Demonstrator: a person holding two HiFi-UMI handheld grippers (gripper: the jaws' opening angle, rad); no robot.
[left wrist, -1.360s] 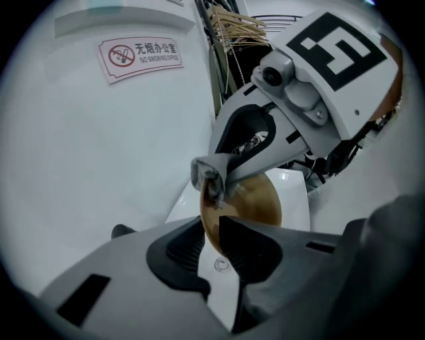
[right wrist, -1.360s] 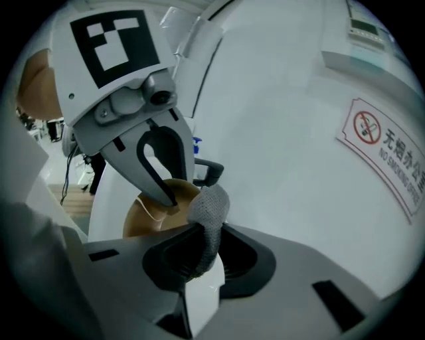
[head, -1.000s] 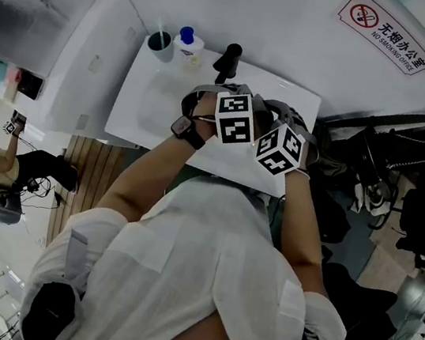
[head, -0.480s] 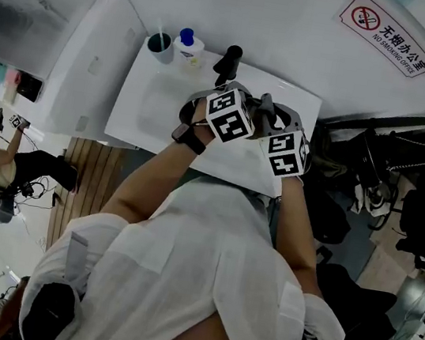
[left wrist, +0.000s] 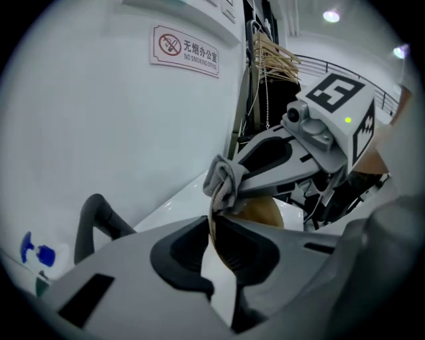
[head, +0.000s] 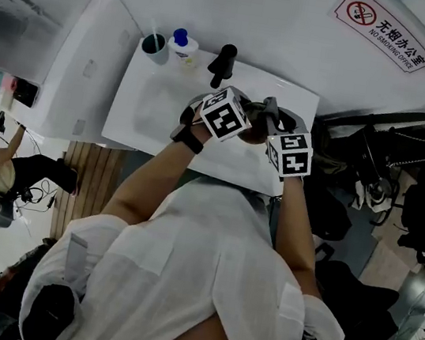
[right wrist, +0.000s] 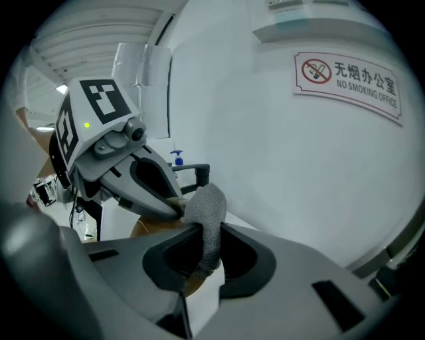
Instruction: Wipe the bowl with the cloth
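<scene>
Over the white basin, my left gripper (left wrist: pixel 212 229) has the thin rim of a tan bowl (left wrist: pixel 257 211) between its pads. Its jaws have just been opening a little, with the rim still pinched. My right gripper (right wrist: pixel 209 242) is shut on a folded grey cloth (right wrist: pixel 207 212), which presses against the bowl's (right wrist: pixel 147 229) edge right beside the left gripper's fingertips (right wrist: pixel 166 204). The left gripper view shows the cloth (left wrist: pixel 223 180) at the tip of the right gripper. In the head view both marker cubes sit close together, left (head: pixel 225 115) and right (head: pixel 291 154), hiding most of the bowl.
A black faucet (head: pixel 222 61), a dark cup (head: pixel 155 44) and a blue-capped bottle (head: pixel 183 43) stand at the back of the white basin counter (head: pixel 150 111). A white cabinet (head: pixel 77 64) is at the left, dark clutter at the right. The wall carries a no-smoking sign (head: pixel 384 32).
Both grippers have rolled about their own axes, so the marker cubes show different faces. The right gripper has shifted slightly to the right. Bowl and cloth stay held.
</scene>
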